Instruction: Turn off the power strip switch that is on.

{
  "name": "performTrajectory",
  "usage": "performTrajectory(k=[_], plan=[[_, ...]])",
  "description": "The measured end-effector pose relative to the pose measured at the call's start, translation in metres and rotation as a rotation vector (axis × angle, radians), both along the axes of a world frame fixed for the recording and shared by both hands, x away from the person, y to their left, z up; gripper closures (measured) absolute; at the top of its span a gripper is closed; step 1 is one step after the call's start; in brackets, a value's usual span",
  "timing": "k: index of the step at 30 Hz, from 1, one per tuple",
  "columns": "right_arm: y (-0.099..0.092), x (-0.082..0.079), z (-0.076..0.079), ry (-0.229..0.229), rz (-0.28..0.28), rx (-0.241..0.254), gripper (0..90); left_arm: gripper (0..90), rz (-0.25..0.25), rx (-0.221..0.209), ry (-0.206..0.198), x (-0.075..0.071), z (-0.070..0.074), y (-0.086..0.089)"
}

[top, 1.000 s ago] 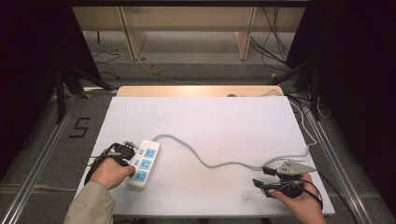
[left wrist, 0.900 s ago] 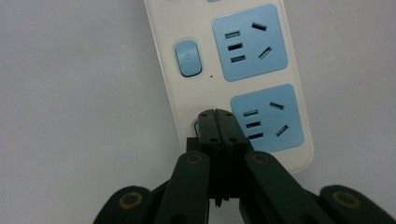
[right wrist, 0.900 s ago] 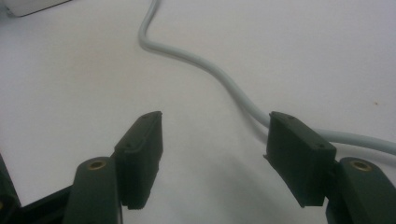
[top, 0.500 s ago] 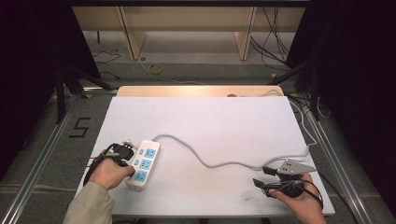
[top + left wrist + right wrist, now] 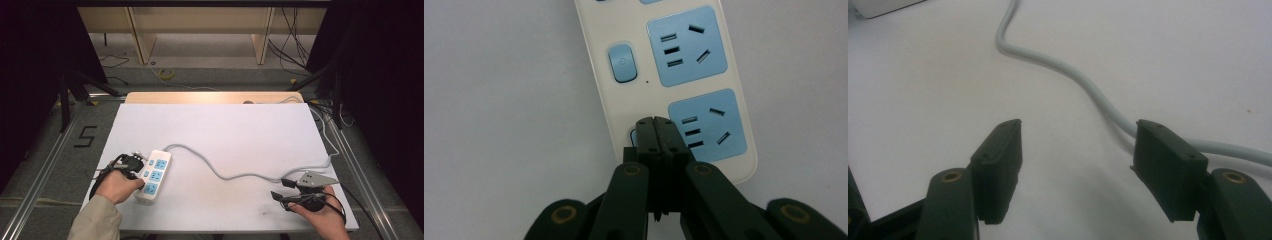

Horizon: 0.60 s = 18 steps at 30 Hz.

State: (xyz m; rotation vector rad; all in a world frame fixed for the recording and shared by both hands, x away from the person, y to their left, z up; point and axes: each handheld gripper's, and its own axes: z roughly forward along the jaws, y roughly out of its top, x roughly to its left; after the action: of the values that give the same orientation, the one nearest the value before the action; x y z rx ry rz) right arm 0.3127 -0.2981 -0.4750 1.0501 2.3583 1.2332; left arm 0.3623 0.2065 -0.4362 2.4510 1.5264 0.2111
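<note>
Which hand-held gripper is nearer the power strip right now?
Left. The left hand-held gripper has its shut tips over the power strip, at a switch button. The right hand-held gripper sits far across the table, open, beside the strip's cord.

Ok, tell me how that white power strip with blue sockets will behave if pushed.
The white power strip with blue sockets lies flat, so it would probably slide, not tip. Its grey cable snakes loosely, likely floppy, and may tug slightly.
</note>
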Motion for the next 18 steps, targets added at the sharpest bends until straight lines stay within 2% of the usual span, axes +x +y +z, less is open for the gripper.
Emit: performTrajectory(k=[4, 5, 7, 14, 18], plan=[[0.0, 0.0001, -0.0001, 0.001, 0.0, 0.0, 37.0, 89.9, 0.004, -0.024, -0.016, -0.0004, 0.0038, 0.0016], [0.0, 0.0001, -0.0001, 0.0, 0.0, -0.001, 37.0, 89.9, 0.005, -0.012, -0.016, -0.0002, 0.0035, 0.0018], [0.0001, 0.0001, -0.0001, 0.001, 0.0, 0.0, 37.0, 89.9, 0.005, -0.025, -0.018, 0.0001, 0.003, 0.0025], [-0.0001, 0.0003, -0.0001, -0.001, 0.0, 0.0, 37.0, 89.7, 0.006, -0.025, -0.033, -0.0002, 0.0033, 0.0032], [-0.0002, 0.0003, -0.0002, 0.0, -0.001, 0.0, 37.0, 89.7, 0.01, -0.036, -0.062, -0.0009, 0.005, 0.0032]])
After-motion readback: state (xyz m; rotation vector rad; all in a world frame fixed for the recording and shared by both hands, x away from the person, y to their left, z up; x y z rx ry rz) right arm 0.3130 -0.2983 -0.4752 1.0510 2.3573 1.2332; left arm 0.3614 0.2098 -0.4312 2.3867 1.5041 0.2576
